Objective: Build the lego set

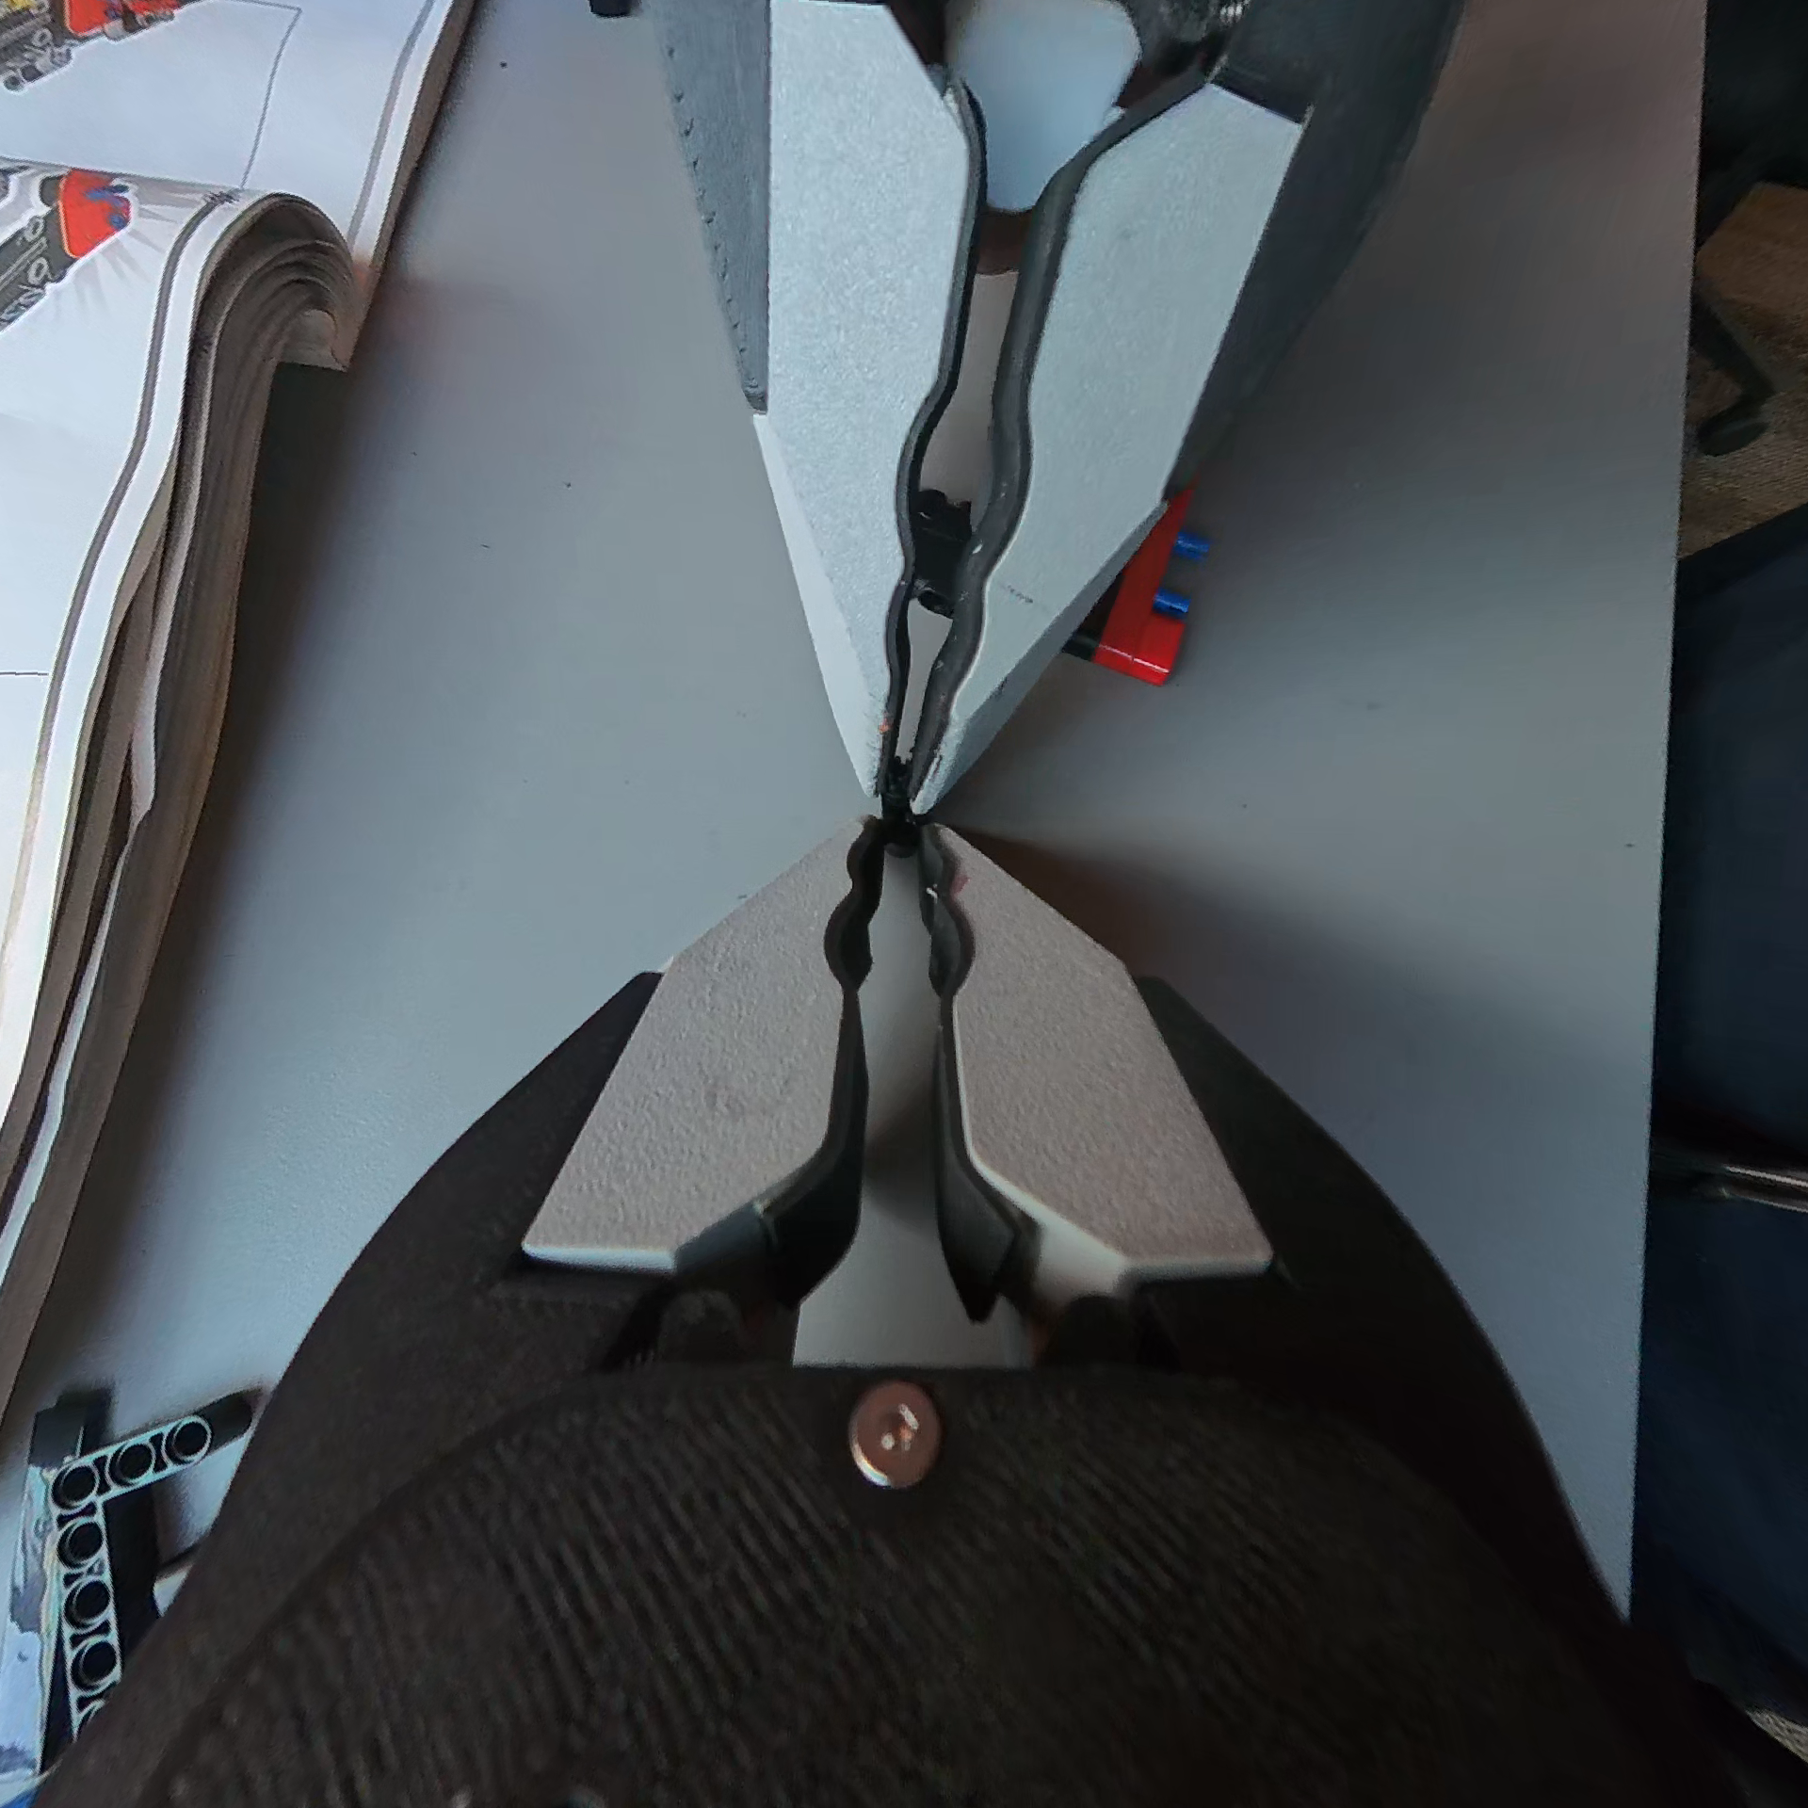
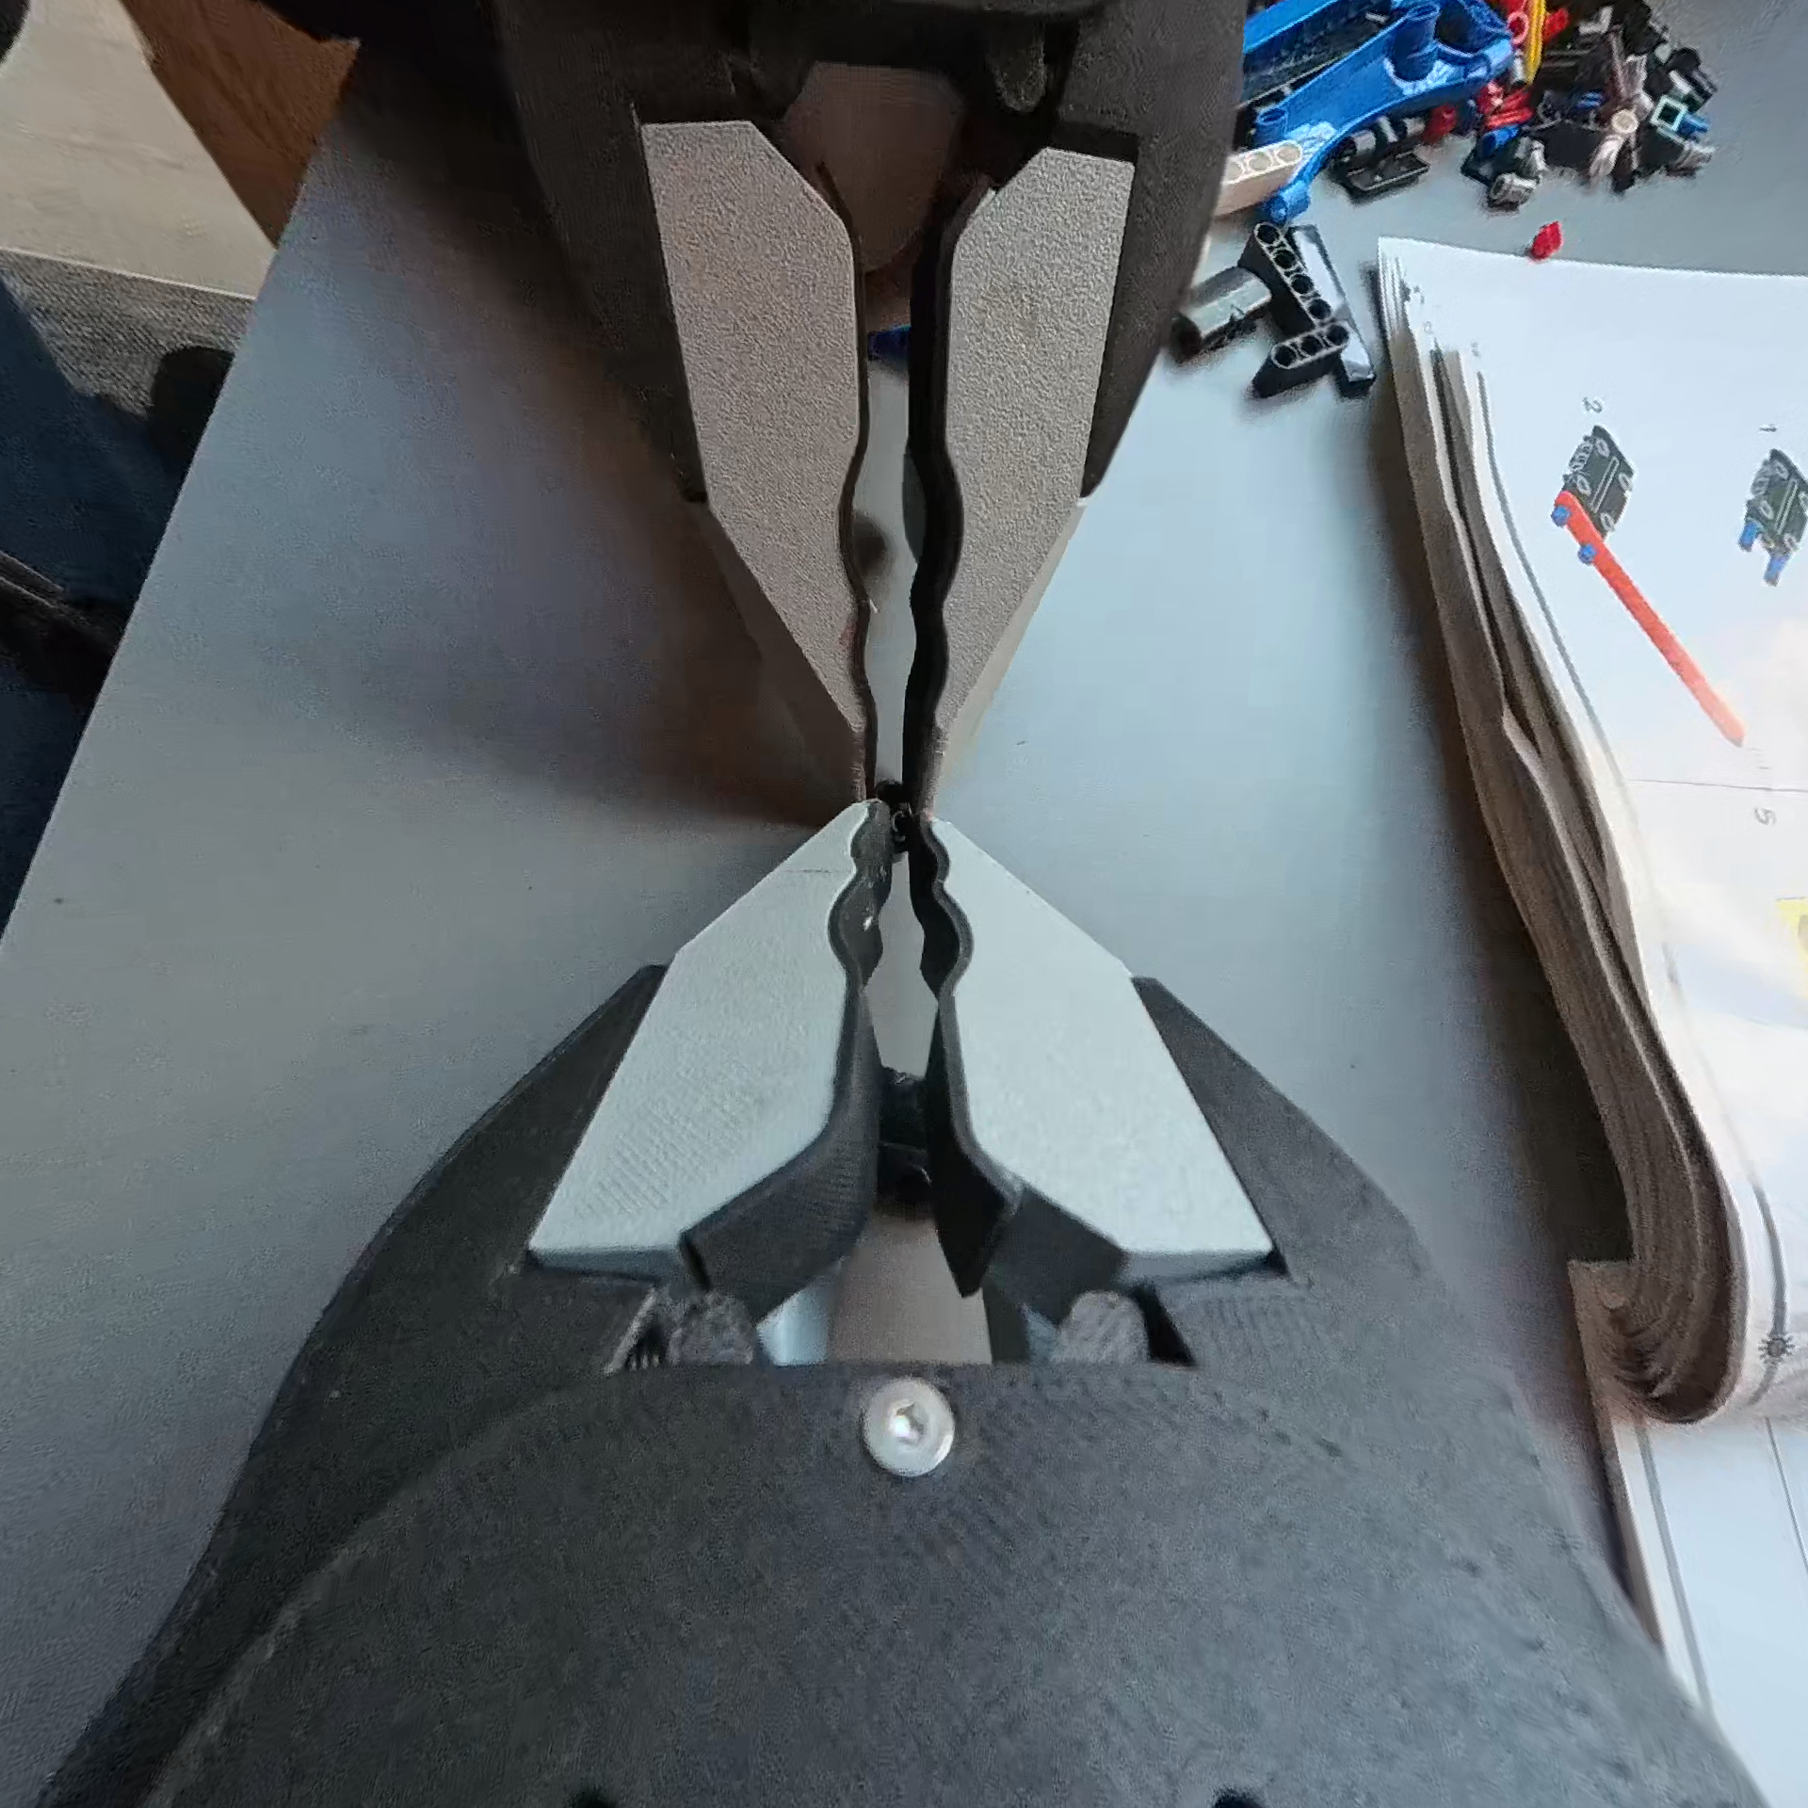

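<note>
The two grippers meet tip to tip above the grey table (image 1: 489,685), the left gripper (image 1: 895,846) and the right gripper (image 2: 905,822) each with its jaws pinched nearly together on a small black pin (image 1: 895,817) that bridges the meeting point. In both views the pin shows only as a short dark stub between the opposing tips, so how deep each side bites cannot be told. As far as so little of it can be read, its long axis runs along the line from one gripper into the other, one end in each pair of jaws, roughly level over the table. Judging by this, the grip is best kept square: both grippers in one straight line, no twist at the wrists, and pressure even, since a part this small could pivot or spring out if one side tilts. Any push or pull is best made along the pin's own axis, slowly. Further back between the right gripper's fingers a black part (image 1: 939,528) is visible, though its contact is unclear. A red brick (image 1: 1145,626) with blue pins lies just beside that gripper, an open booklet (image 2: 1614,685) is off to one side, and a heap of loose parts (image 2: 1468,108) is well apart.
</note>
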`<state>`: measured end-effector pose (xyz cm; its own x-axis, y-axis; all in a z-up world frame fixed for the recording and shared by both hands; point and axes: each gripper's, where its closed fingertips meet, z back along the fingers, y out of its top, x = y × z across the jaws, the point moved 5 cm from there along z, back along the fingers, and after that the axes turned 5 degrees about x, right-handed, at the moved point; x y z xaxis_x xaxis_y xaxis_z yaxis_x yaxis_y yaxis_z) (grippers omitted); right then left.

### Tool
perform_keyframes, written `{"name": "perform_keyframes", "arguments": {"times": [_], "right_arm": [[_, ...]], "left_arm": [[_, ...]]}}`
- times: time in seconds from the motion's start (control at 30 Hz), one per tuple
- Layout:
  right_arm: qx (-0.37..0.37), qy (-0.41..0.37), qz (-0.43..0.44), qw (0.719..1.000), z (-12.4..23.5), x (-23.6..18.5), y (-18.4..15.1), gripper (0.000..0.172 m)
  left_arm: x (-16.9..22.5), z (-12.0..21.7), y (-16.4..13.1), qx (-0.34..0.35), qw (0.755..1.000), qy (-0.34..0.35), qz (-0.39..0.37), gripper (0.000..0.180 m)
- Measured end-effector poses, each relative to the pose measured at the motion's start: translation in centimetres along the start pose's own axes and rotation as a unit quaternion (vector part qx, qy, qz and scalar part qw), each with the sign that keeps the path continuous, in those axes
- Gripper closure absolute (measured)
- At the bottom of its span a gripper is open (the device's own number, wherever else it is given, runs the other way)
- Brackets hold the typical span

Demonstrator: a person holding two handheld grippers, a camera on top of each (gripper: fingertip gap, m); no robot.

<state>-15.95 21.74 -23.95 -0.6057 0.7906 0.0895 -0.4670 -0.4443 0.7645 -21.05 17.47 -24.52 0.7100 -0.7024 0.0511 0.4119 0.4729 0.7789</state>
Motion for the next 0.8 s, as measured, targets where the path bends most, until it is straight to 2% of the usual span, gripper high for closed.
{"name": "perform_keyframes", "arguments": {"times": [0.17,0.27,0.33,0.37,0.47,0.6,0.67,0.8], "right_arm": [[-0.021,0.011,-0.02,1.0,0.0,0.1,0.4,0.169],[0.044,0.008,-0.059,0.997,0.8,0.6,1.3,0.157],[0.06,0.009,-0.075,0.995,1.3,0.8,1.5,0.163],[0.048,0.01,-0.069,0.996,1.5,0.8,1.4,0.172],[0.017,0.006,-0.038,0.999,1.8,0.7,1.7,0.172],[0.019,0.011,-0.025,0.999,2.0,0.4,2.9,0.172],[-0.047,-0.001,-0.012,0.999,0.8,0.3,1.2,0.171],[-0.023,-0.023,0.004,0.999,1.3,0.6,2.4,0.172]], "left_arm": [[-0.1,0.0,0.0,0.001,1.0,-0.007,0.01,0.175],[-0.1,0.0,0.0,0.0,1.0,0.0,0.003,0.175],[-0.1,0.0,0.0,0.0,1.0,0.002,0.002,0.175],[-0.1,0.0,0.0,0.0,1.0,0.001,0.002,0.175],[-0.1,0.0,0.0,0.0,1.0,0.001,0.002,0.175],[-0.1,0.0,0.0,0.0,1.0,0.002,0.001,0.175],[-0.1,0.0,0.0,0.0,1.0,0.003,0.001,0.175],[-0.1,0.0,0.0,0.0,1.0,0.003,0.001,0.175]]}}
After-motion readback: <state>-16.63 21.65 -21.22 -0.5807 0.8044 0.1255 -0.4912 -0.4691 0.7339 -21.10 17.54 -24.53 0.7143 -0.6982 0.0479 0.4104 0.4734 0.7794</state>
